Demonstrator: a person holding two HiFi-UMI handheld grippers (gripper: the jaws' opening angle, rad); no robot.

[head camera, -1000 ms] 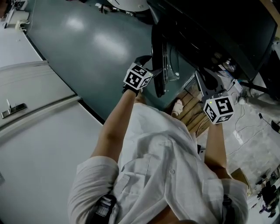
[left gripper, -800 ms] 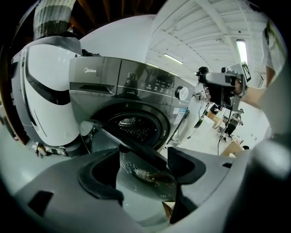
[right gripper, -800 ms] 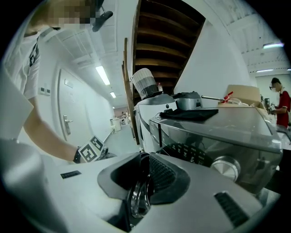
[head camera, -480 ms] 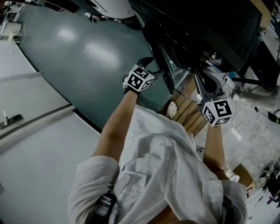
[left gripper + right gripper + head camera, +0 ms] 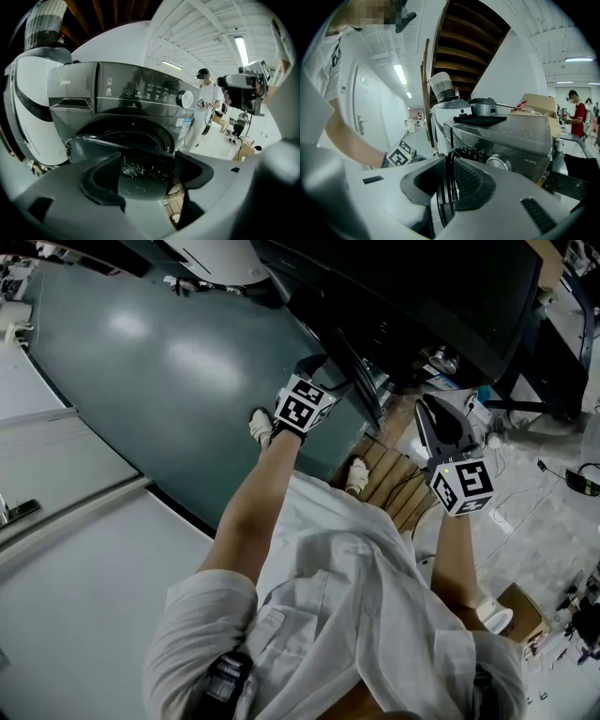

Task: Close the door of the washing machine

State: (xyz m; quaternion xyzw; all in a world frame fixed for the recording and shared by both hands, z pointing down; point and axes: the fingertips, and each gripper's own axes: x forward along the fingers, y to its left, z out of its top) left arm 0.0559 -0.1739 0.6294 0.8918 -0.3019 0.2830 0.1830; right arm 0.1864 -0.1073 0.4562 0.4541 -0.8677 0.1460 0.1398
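Note:
The dark grey washing machine [image 5: 441, 296] [image 5: 122, 93] [image 5: 506, 136] stands at the top of the head view. Its round door [image 5: 361, 381] hangs partly open in front of the drum. My left gripper [image 5: 319, 367] [image 5: 145, 171] is at the door with its jaws opening. The door's glass bowl [image 5: 140, 190] shows between them, and the pads do not press on it. My right gripper [image 5: 439, 423] [image 5: 447, 183] hangs to the right of the door, open. The door's edge [image 5: 449, 164] shows through its gap.
A wooden pallet [image 5: 398, 479] lies under the machine's front by the person's shoes [image 5: 261, 426]. A white cabinet [image 5: 66, 521] borders the green floor [image 5: 169, 362] at left. Cables [image 5: 525, 512] and a cardboard box [image 5: 520, 606] lie at right. People [image 5: 206, 108] stand beyond.
The door has swung closer to the machine's front. Both grippers have moved with it toward the machine, and a shoe has come into view beside the left gripper.

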